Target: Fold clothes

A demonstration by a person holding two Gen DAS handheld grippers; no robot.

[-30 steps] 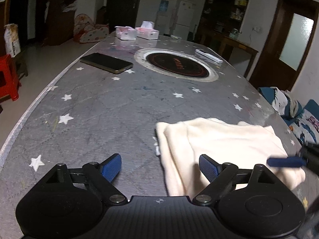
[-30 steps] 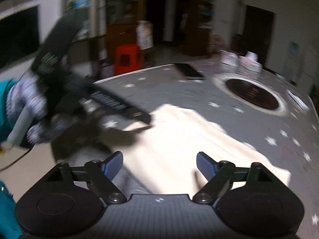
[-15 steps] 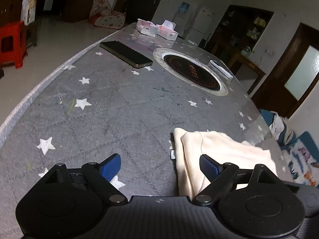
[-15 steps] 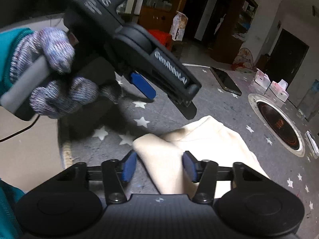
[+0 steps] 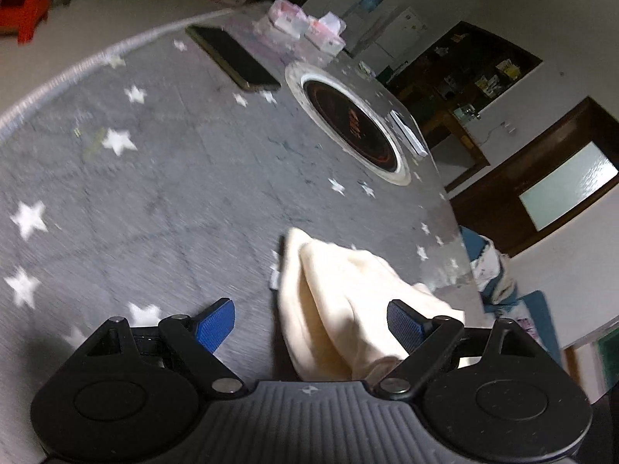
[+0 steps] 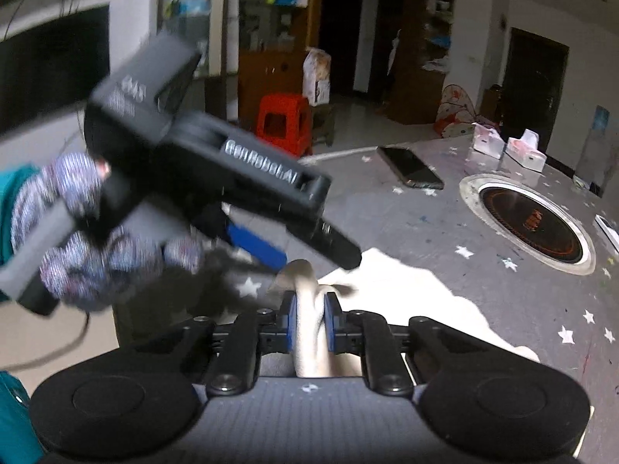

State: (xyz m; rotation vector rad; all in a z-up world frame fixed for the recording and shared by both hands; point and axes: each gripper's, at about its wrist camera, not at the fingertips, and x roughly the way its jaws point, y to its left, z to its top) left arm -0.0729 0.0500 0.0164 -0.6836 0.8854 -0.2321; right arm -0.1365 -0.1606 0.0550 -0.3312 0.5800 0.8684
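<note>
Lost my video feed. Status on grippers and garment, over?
Right gripper shut on cream garment. Left gripper open, over garment's edge. Phone and tissue boxes far off, nothing in the way.

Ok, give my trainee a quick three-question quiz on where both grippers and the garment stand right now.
1. True or false: the right gripper is shut on a fold of the cream garment.
2. Multiple choice: the left gripper is A) open, over the garment's edge; B) shut on the phone; C) shut on the garment.
3. Fill in: the phone lies flat on the star-patterned table between the table's edge and the round ____.

Key:
1. True.
2. A.
3. Cooktop, the round inset burner.
</note>
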